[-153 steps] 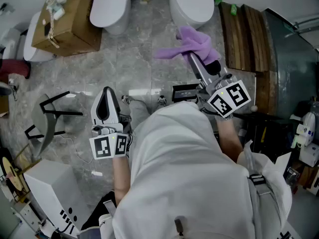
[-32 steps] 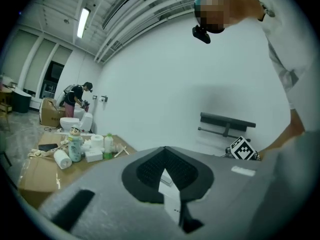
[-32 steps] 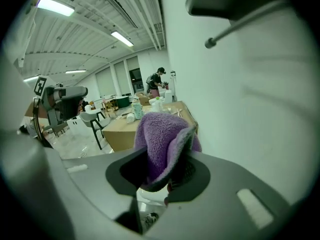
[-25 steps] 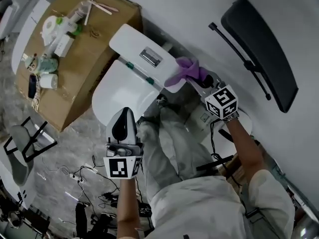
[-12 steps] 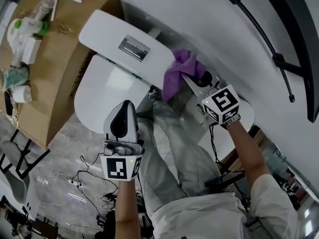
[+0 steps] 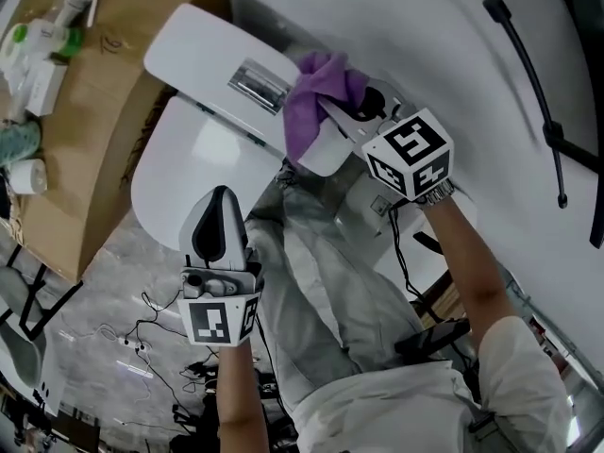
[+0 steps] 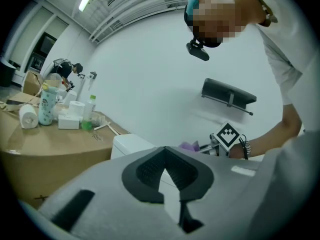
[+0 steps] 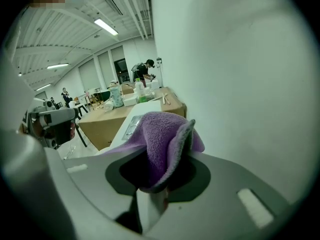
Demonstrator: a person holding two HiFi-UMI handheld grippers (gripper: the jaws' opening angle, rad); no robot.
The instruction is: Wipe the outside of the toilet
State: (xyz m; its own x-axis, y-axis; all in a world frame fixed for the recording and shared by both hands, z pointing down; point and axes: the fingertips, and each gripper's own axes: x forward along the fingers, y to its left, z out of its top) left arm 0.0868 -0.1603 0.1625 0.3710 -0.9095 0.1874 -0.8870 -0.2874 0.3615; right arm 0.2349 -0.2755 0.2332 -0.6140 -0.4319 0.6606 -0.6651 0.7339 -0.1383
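Observation:
The white toilet tank (image 6: 203, 50) with its chrome flush button (image 6: 253, 78) stands against the wall, with the shut seat lid (image 6: 193, 173) below it. My right gripper (image 6: 342, 111) is shut on a purple cloth (image 6: 316, 91) that lies on the right part of the tank lid, beside the button. In the right gripper view the purple cloth (image 8: 162, 136) bunches up out of the jaws, with the tank top (image 8: 134, 125) beyond it. My left gripper (image 6: 219, 201) is shut on nothing and hovers over the seat's near edge; its jaws (image 7: 166, 159) point at the tank (image 7: 131, 145).
A cardboard box (image 6: 85, 111) with a cup, a paper roll and small bottles on top stands left of the toilet. A white wall (image 6: 425, 45) with a black folding bar (image 6: 538, 74) rises behind. Cables (image 6: 160, 338) lie on the floor by the person's legs.
My right gripper has slid the purple cloth left along the tank lid, closer to the flush button. The left gripper stays shut over the seat.

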